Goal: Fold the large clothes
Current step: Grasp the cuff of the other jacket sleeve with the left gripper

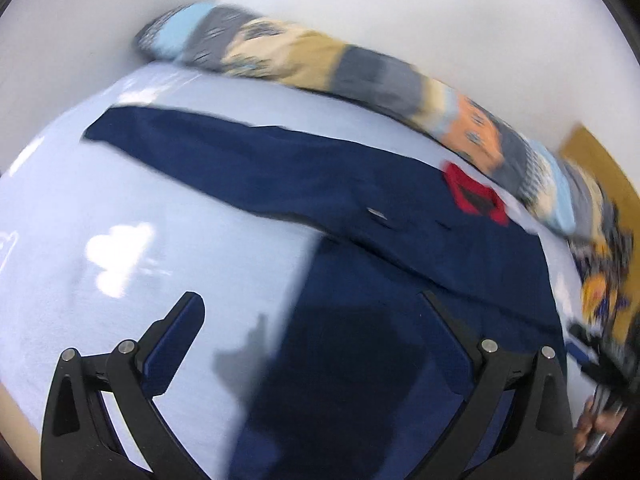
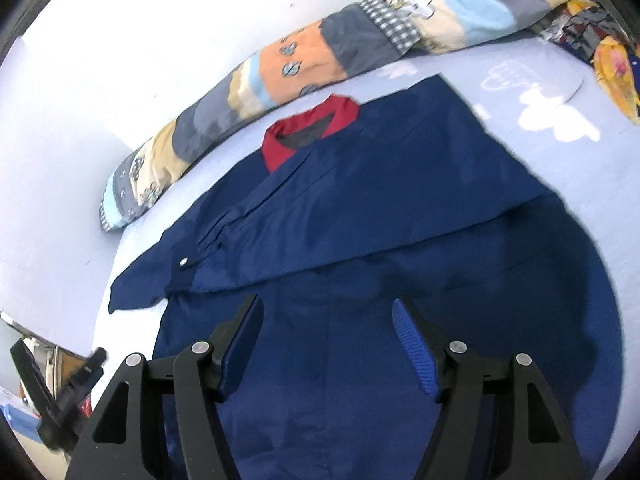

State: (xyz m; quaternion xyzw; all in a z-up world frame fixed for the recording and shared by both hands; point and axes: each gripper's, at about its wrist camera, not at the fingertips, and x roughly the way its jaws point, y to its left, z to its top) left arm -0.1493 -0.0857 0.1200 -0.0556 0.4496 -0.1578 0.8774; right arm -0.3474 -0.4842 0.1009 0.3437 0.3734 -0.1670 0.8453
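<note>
Closest to us, the right gripper [image 2: 326, 344] hangs over the bottom part of the big dark blue jacket with a red collar [image 2: 360, 240], its two blue pads apart with nothing between them, and the left gripper [image 1: 312, 338] spreads wide over the jacket's edge, holding nothing. The jacket lies flat on the pale blue bed sheet [image 2: 560, 168], one sleeve folded across its chest. Its long way runs from the grippers toward the long patchwork pillow [image 2: 280, 76] by the white wall [image 2: 140, 40], collar pointing there.

The right gripper [image 2: 326, 340] hangs with jaws apart and nothing between them above a navy jacket [image 2: 400, 216] with a red collar [image 2: 308, 128], spread on a pale-blue bed [image 2: 560, 168] beside a patchwork bolster [image 2: 280, 68].
</note>
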